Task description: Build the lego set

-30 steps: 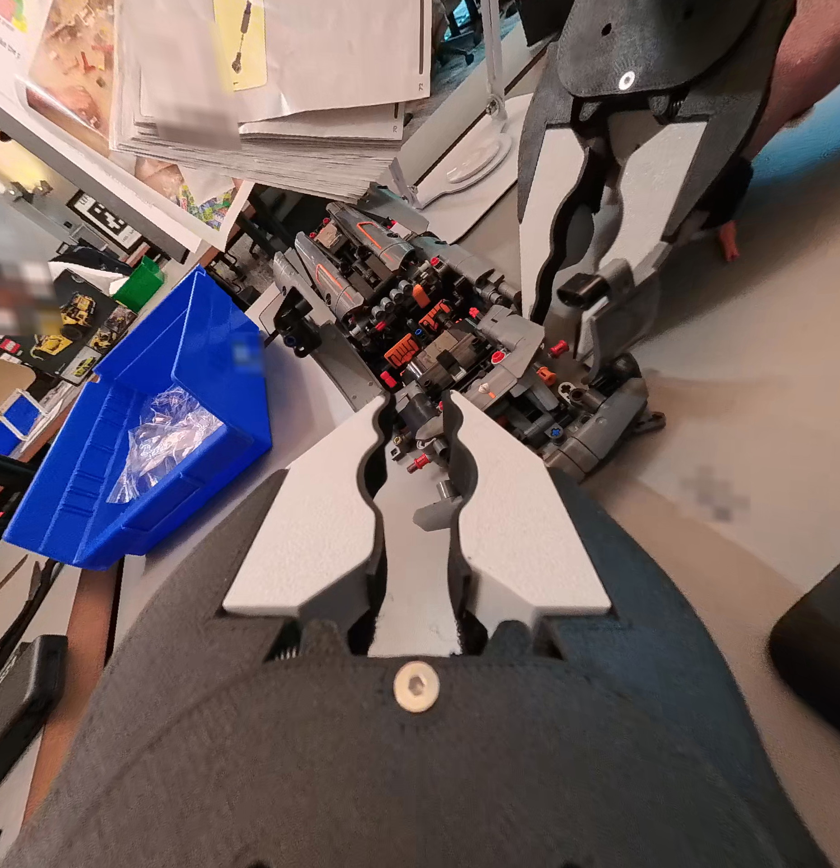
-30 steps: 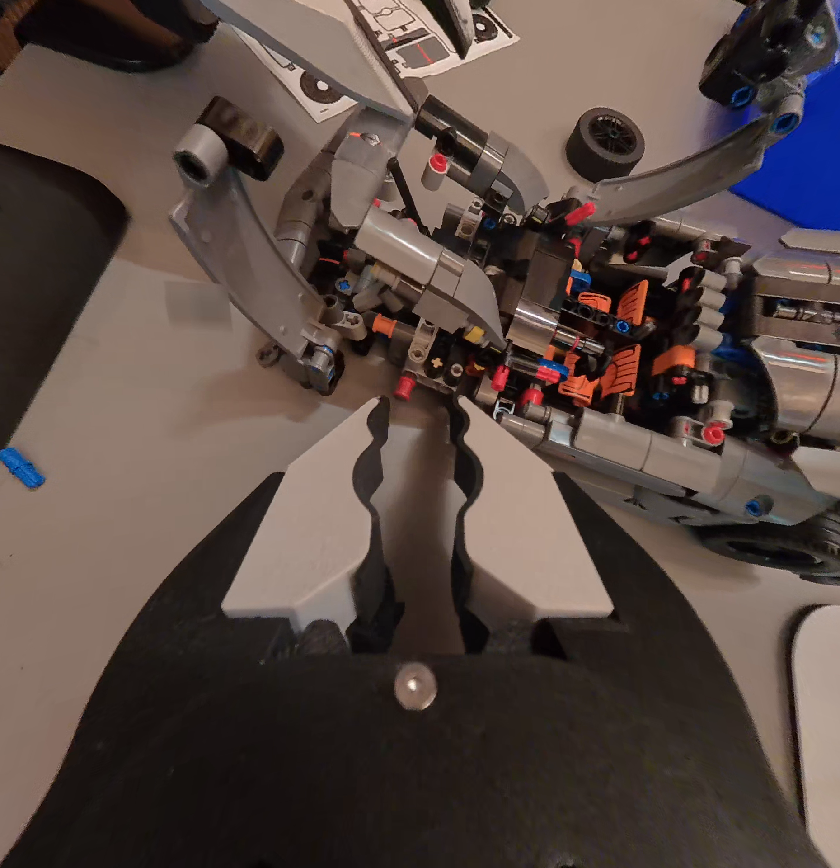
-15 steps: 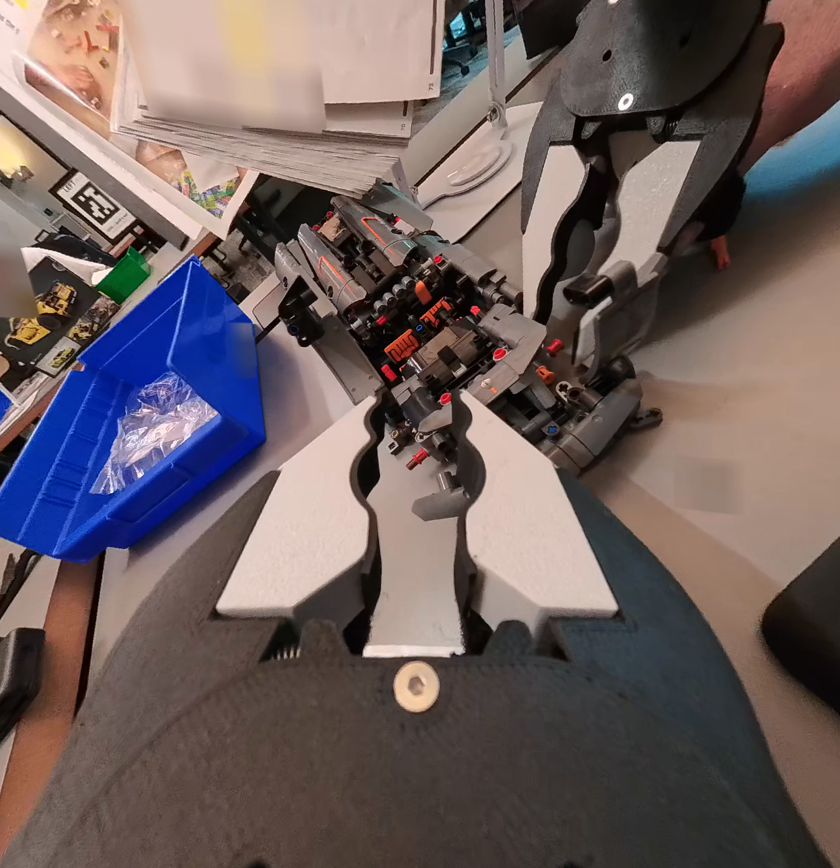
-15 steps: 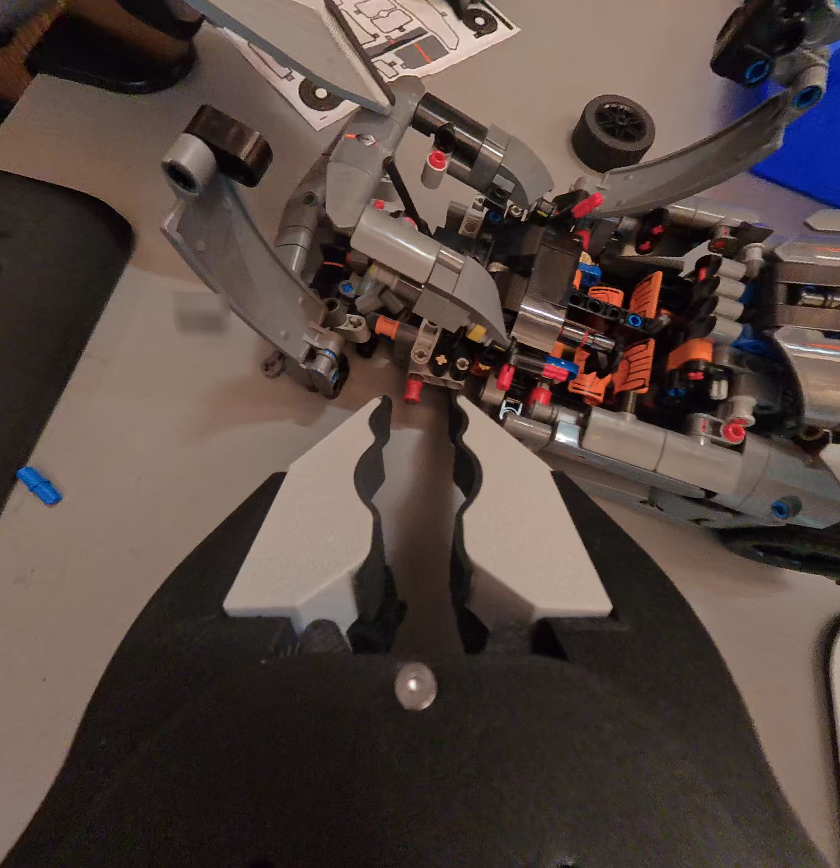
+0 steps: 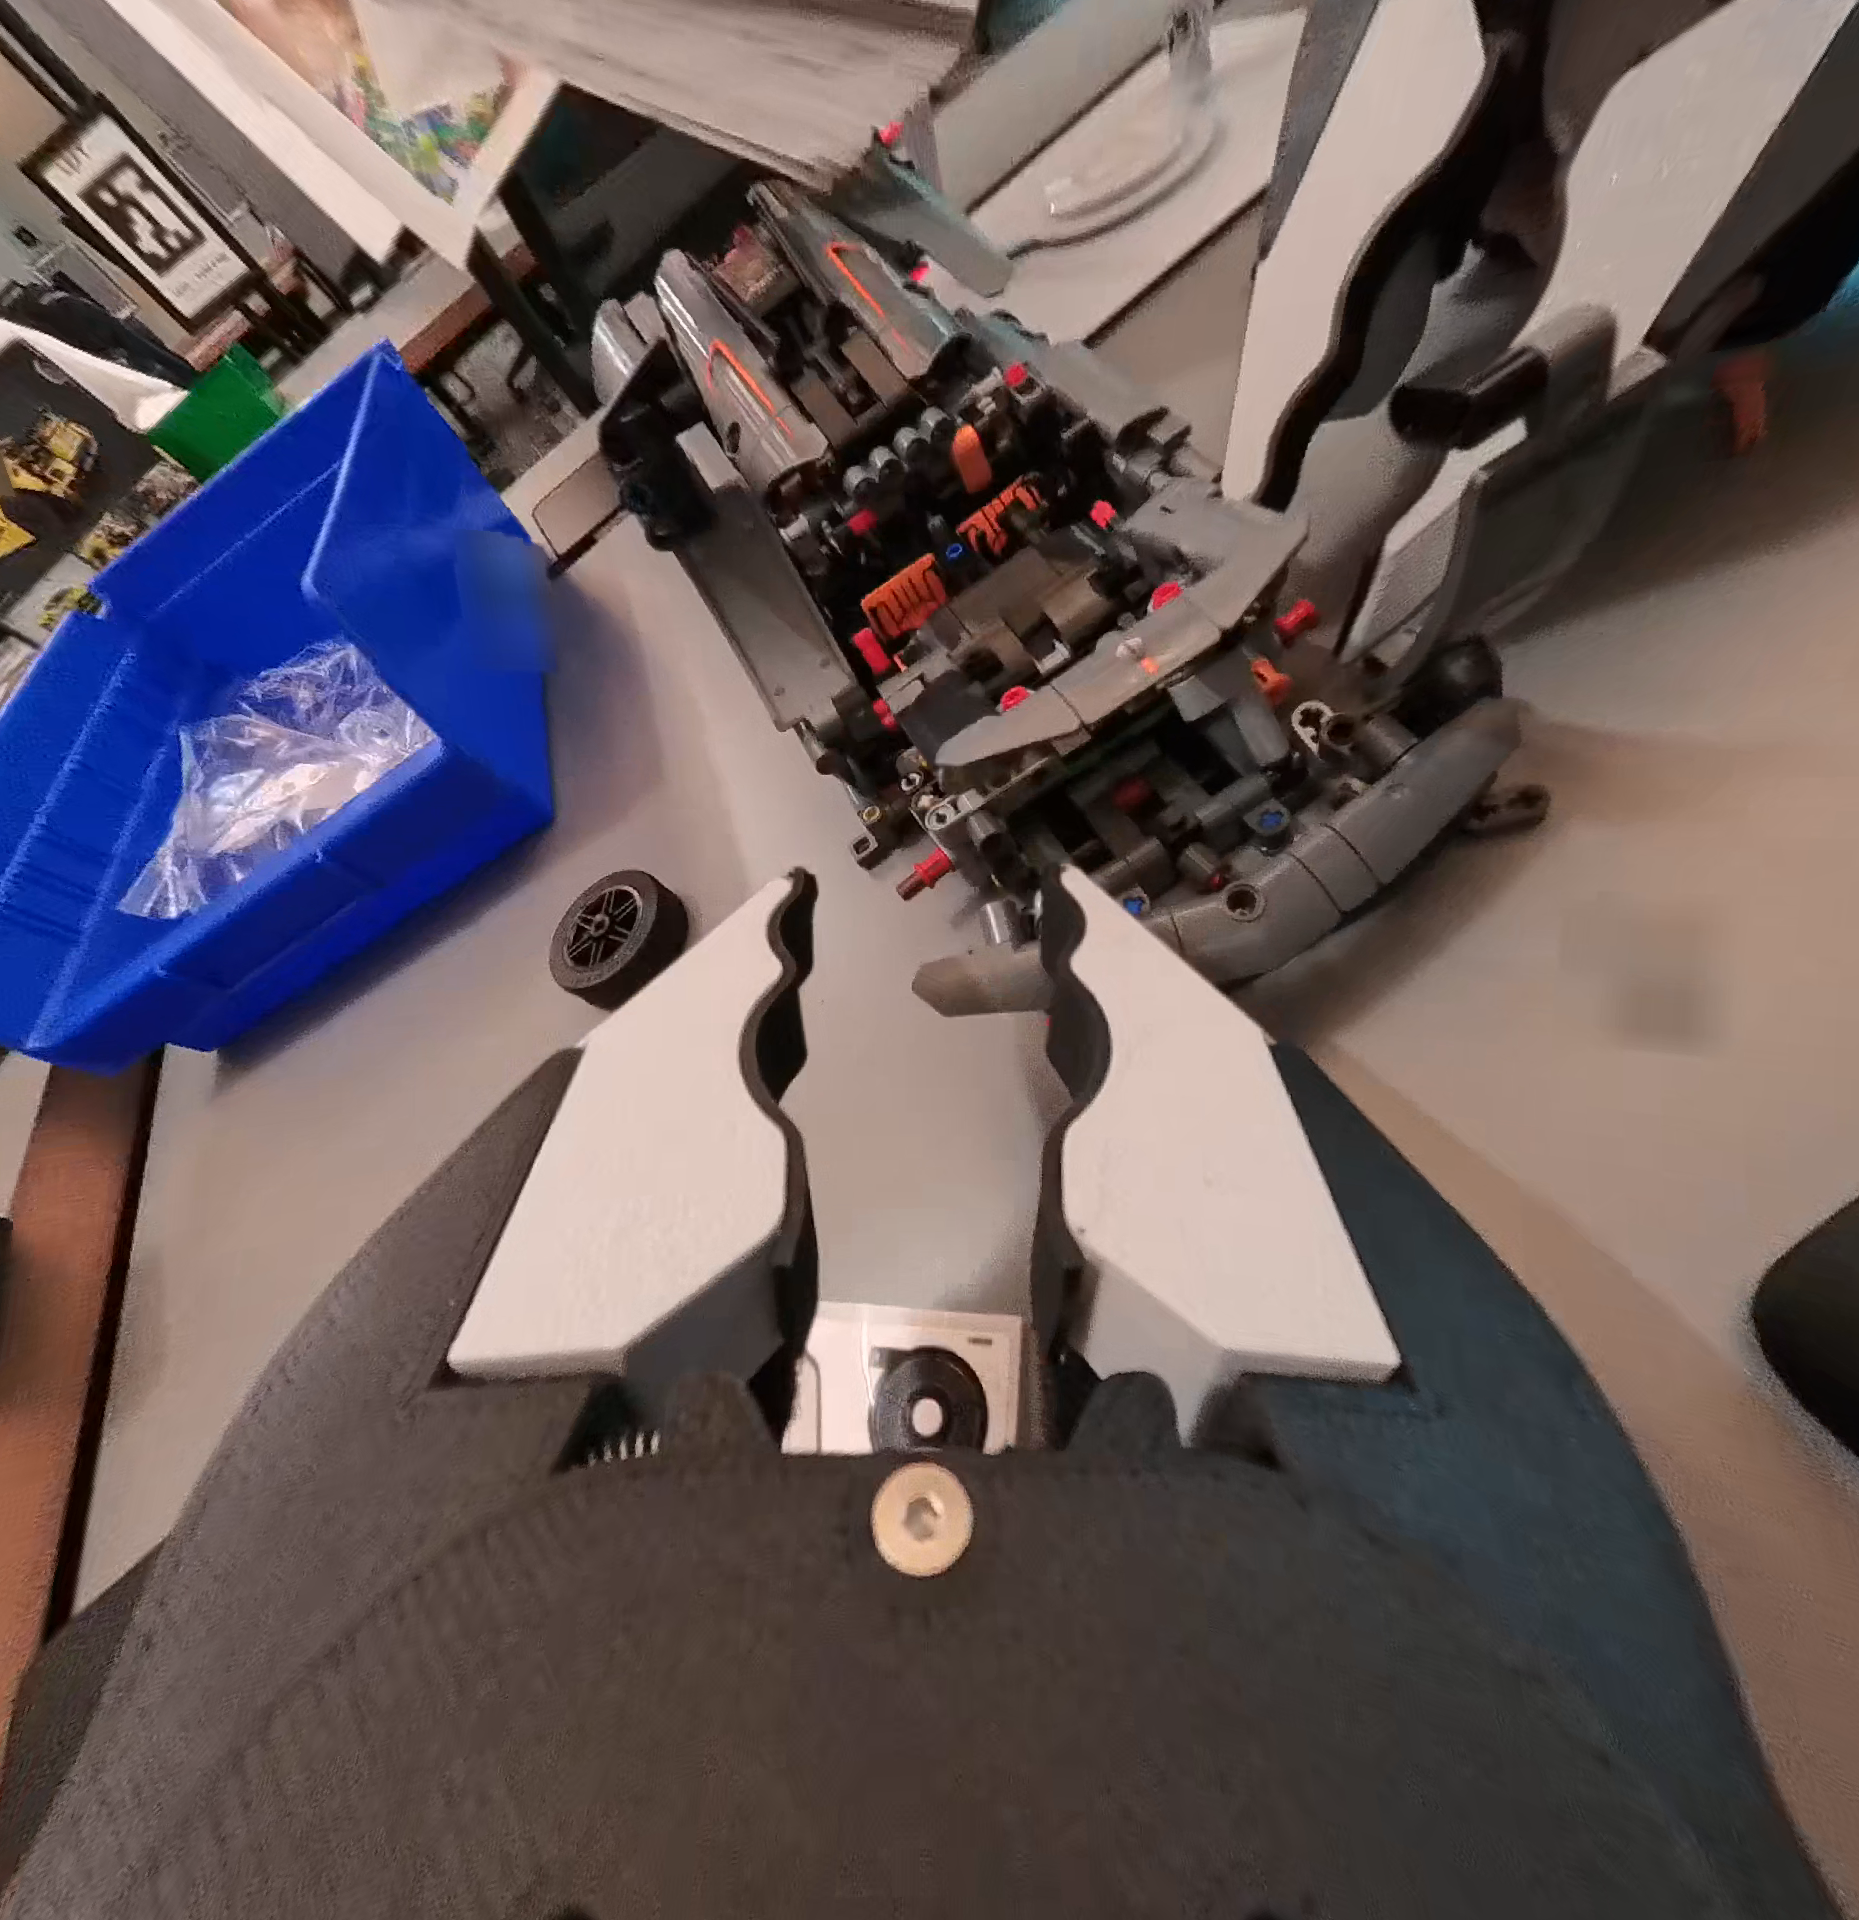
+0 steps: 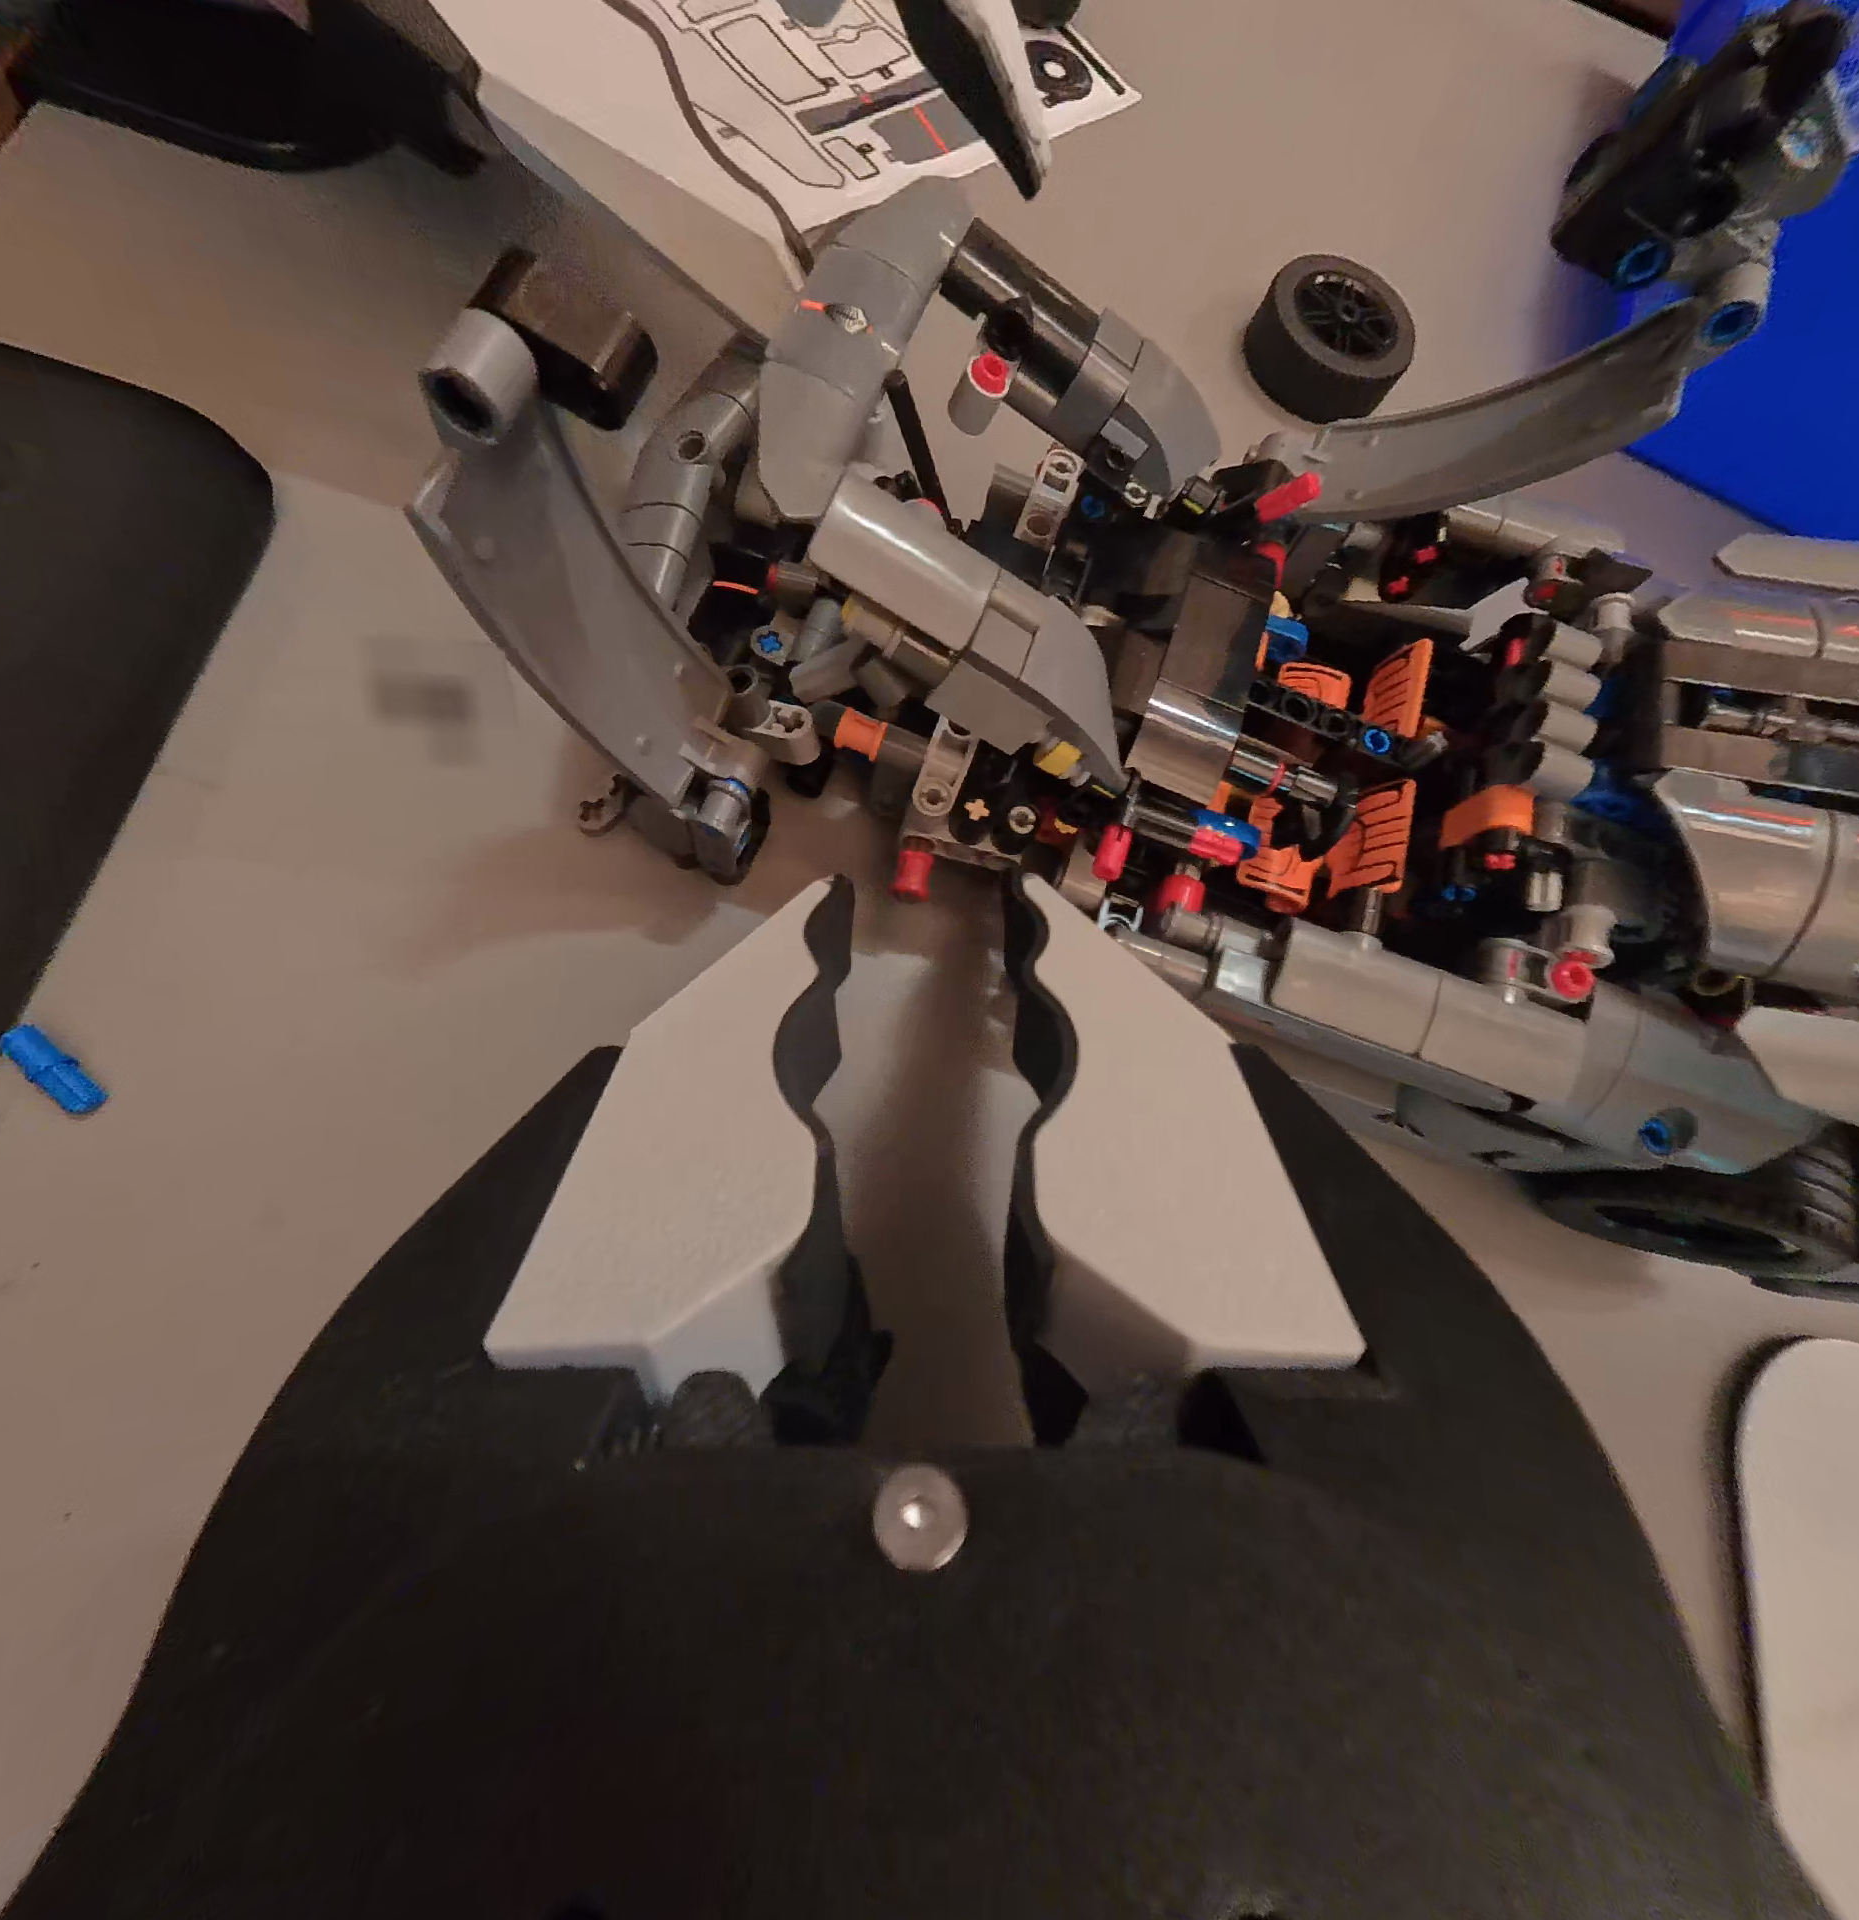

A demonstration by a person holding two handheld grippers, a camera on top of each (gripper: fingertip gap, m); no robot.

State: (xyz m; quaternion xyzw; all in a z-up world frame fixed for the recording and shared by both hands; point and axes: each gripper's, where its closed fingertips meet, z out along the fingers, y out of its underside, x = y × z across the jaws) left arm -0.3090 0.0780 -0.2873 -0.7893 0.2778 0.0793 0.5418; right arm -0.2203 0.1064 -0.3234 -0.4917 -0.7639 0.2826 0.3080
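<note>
The left gripper [image 5: 925, 894] has spread and let go of the grey lego car [image 5: 1008, 582] — that piece looks seated — while the right gripper [image 6: 930, 894], jaws slightly apart and empty, hovers at the car's side.

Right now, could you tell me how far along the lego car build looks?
Well along: the lego car has its grey body panels, orange seats and packed inner mechanism in place. In hand: nothing; the left gripper and right gripper are both open and empty at its front end. Left: a loose wheel lies on the table beside the blue bin, and a blue pin is unused.
</note>
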